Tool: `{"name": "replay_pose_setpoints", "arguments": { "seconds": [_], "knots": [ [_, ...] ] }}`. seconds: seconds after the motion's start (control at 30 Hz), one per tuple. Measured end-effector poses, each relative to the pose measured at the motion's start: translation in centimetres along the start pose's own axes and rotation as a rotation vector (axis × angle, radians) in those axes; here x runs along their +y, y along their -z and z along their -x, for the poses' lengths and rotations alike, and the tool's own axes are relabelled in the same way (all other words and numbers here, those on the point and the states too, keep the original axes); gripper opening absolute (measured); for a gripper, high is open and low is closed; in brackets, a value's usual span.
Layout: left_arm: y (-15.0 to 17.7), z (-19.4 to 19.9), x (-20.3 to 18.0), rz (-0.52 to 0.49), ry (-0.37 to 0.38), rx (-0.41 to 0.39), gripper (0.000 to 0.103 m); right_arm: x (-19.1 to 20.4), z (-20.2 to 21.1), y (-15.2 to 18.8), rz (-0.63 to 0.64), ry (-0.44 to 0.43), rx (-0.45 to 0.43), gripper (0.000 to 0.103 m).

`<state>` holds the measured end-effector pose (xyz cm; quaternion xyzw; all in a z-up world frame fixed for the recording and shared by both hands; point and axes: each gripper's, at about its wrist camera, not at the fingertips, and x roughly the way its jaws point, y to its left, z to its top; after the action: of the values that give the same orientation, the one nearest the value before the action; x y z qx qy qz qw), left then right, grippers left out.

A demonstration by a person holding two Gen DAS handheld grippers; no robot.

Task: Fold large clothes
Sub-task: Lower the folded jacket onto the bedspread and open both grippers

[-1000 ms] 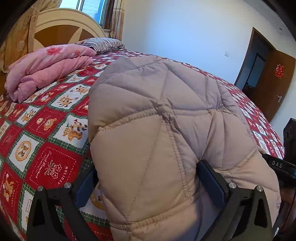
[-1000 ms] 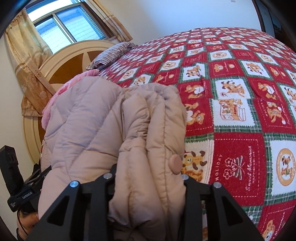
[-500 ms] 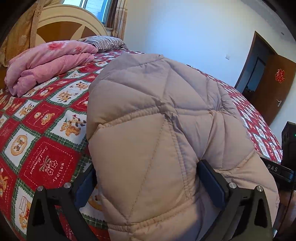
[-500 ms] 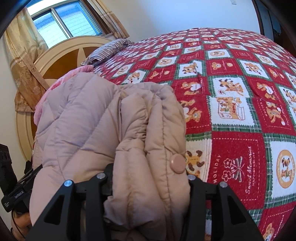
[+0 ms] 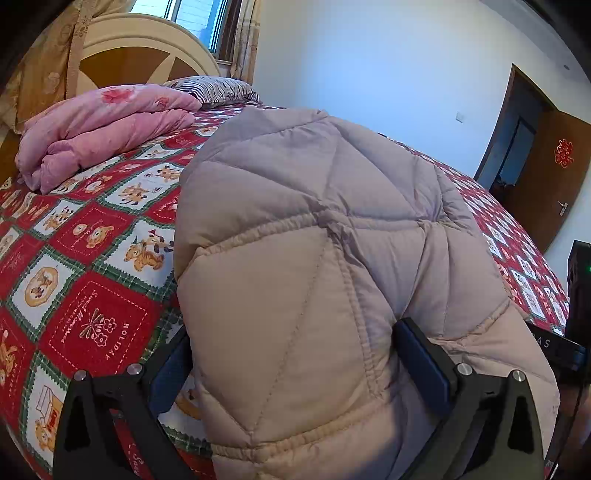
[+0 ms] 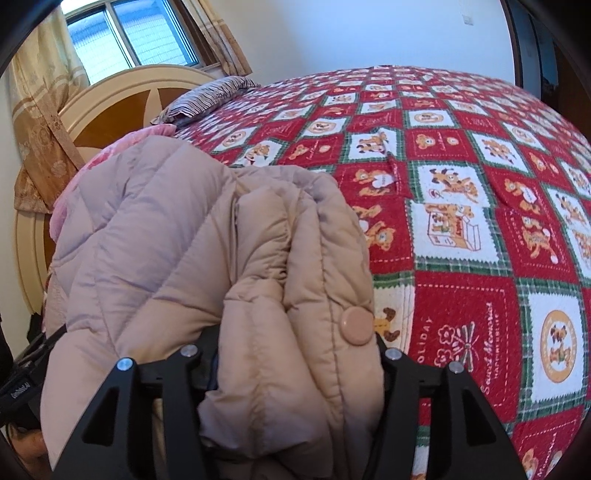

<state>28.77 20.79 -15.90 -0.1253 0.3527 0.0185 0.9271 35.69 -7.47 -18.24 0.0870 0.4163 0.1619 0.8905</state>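
Both grippers are clamping a beige quilted puffer jacket (image 5: 317, 280) above the teddy-bear bedspread (image 6: 480, 229): left gripper (image 5: 295, 365) pinching one puffy panel, right gripper (image 6: 295, 365) squeezing bunched layers. The slick padding risks slipping free, undoing the fold.

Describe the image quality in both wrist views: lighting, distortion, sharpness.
Left wrist view: soft daylight from the window, no glare; fisheye bends the red patchwork bedspread and darkens the corners; the beige quilted down jacket in the left claw looks sharp. Right wrist view: same even light, bright window, bedspread bulging; jacket and right claw in focus.
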Motion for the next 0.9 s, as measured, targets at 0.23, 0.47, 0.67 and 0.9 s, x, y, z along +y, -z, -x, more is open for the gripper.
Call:
{"name": "replay_pose_setpoints", "arguments": {
  "seconds": [0.23, 0.47, 0.67, 0.9],
  "knots": [
    [-0.5, 1.7, 0.0, -0.009, -0.051, 0.010, 0.102, 0.1, 0.5, -0.4, 0.021, 0.030, 0.000, 0.060],
    [-1.4, 14.0, -2.2, -0.065, -0.095, -0.183, 0.102, 2.3, 10.2, 0.0, 0.062, 0.042, -0.142, 0.080],
    [-0.9, 20.2, -3.6, -0.096, -0.067, -0.265, 0.102, 5.4, 18.5, 2.0, 0.127, -0.003, -0.268, 0.086],
    [-0.2, 23.0, -3.8, -0.110, -0.055, -0.304, 0.102, 7.1, 22.2, 2.8, 0.165, -0.013, -0.341, 0.087]
  ]
}}
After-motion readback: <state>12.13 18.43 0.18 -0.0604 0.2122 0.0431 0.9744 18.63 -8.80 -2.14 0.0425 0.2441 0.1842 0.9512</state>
